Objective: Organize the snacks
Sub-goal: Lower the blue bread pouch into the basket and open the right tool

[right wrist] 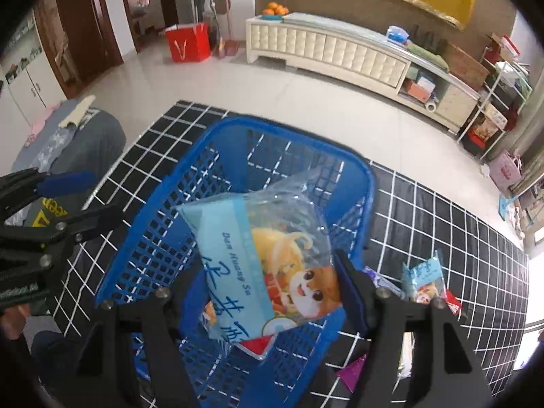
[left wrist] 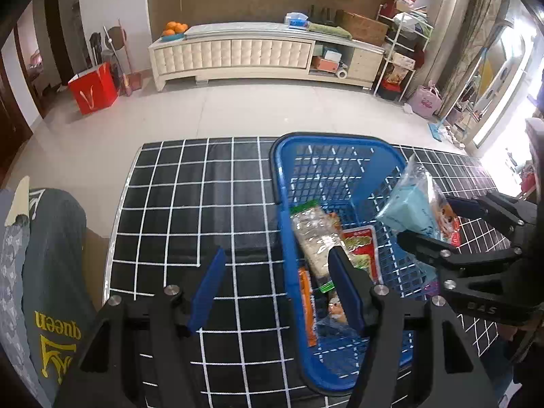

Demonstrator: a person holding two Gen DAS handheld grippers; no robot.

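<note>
A blue plastic basket (left wrist: 340, 142) stands on the black grid-pattern table; it also shows in the right wrist view (right wrist: 170, 224). It holds several snack packs, among them a clear rice-cracker pack (left wrist: 316, 234) and a red pack (left wrist: 362, 244). My right gripper (right wrist: 272, 292) is shut on a light-blue snack bag (right wrist: 258, 258) with a cartoon animal and holds it above the basket; that bag shows in the left wrist view (left wrist: 411, 204). My left gripper (left wrist: 275, 285) is open and empty, straddling the basket's left rim.
More snack packs (right wrist: 421, 278) lie on the table right of the basket. Grey clothing (left wrist: 51, 272) lies off the table's left edge. A cream cabinet (left wrist: 238, 54) and a red bag (left wrist: 93, 88) stand across the floor.
</note>
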